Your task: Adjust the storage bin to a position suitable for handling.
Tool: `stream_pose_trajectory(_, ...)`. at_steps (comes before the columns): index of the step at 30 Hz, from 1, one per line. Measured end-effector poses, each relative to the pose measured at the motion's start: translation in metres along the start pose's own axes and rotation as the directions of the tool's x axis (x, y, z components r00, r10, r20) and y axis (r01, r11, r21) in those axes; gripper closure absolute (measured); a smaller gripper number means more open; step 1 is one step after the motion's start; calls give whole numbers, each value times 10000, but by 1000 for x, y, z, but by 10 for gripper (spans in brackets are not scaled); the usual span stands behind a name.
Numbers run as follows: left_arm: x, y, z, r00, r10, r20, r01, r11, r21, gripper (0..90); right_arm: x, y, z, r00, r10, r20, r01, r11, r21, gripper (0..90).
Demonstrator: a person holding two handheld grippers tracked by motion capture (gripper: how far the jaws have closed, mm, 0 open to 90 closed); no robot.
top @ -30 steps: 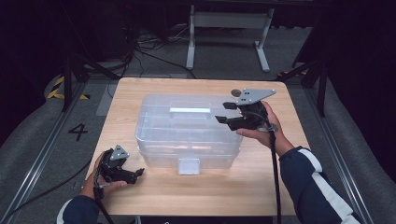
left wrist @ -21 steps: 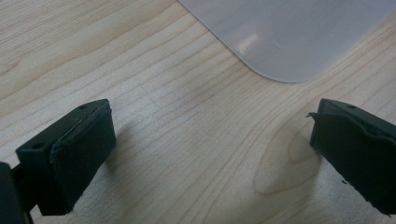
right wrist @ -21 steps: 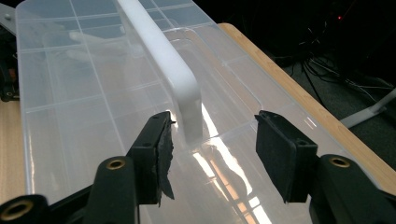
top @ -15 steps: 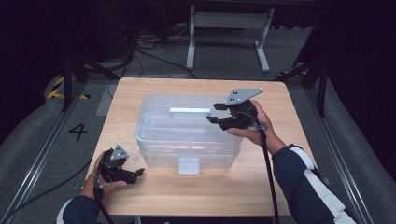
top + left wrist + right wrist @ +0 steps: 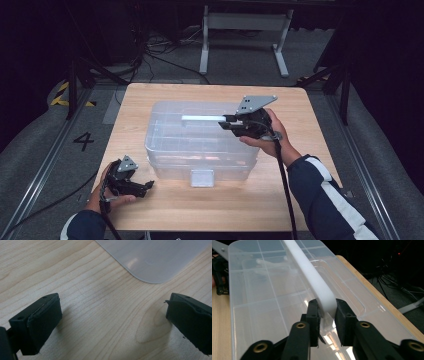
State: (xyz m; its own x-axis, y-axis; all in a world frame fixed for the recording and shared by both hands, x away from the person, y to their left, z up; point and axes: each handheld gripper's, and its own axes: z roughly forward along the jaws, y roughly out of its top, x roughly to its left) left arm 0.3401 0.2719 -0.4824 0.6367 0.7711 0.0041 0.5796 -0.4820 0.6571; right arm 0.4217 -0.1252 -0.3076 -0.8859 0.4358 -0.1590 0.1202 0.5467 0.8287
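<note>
A clear plastic storage box (image 5: 200,142) sits in the middle of the wooden bench (image 5: 310,150), its lid on and a white handle (image 5: 202,118) running along the top. The right tool (image 5: 226,122) reaches in from the right over the lid; its jaws have just been closing, and in the right gripper view its pads (image 5: 314,315) stand on either side of the near end of the handle (image 5: 322,293) and look pressed against it, so the grip seems made. The left tool (image 5: 145,186) rests on the bench at the near left, just beside the box's near left corner, with its jaws spread wide and nothing between them; the left gripper view shows bare wood and a rounded corner of the box (image 5: 155,257). The step in hand looks like taking hold of the handle. The next move probably calls for a steady lift or swing of the handle, keeping the grip firm so the smooth plastic does not slip.
</note>
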Motion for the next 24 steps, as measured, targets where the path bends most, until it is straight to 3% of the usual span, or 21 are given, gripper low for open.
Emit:
stream_pose_trajectory(4, 0, 0, 0, 10000, -4, -5, 4, 10000, 1, 7, 1, 1, 0, 9999, -53, 93, 53, 10000, 11, 765)
stream_pose_trajectory(6, -2, -1, 0, 9997, -230, 76, 229, 9997, 21, 8, 2, 1, 0, 9999, -76, 126, 76, 10000, -12, 768)
stream_pose_trajectory(8, -1, 0, -1, 10000, -13, -80, 13, 10000, 5, 13, 2, 1, 0, 9997, -131, 196, 131, 9999, -5, 769)
stream_pose_trajectory(9, -2, 0, -1, 9998, -174, 23, 174, 9998, 58, 18, 3, 1, 0, 9996, -149, 220, 149, 9999, -2, 769)
stream_pose_trajectory(13, -1, 1, -3, 10000, -58, -50, 58, 9999, 109, 52, 3, 2, 0, 9996, -152, 230, 151, 9999, 32, 769)
stream_pose_trajectory(18, -3, 1, -7, 9998, -216, -56, 217, 9998, 55, 177, 3, 3, 0, 9996, -164, 228, 162, 9998, 88, 769)
stream_pose_trajectory(21, -5, 1, -10, 9999, 57, -141, -56, 10000, 76, 249, 1, 4, -1, 9997, -192, 156, 190, 9997, 140, 768)
stream_pose_trajectory(24, -8, 0, -16, 9998, -102, -185, 102, 9999, -36, 268, -1, 6, -1, 9998, -128, 132, 126, 9998, 125, 767)
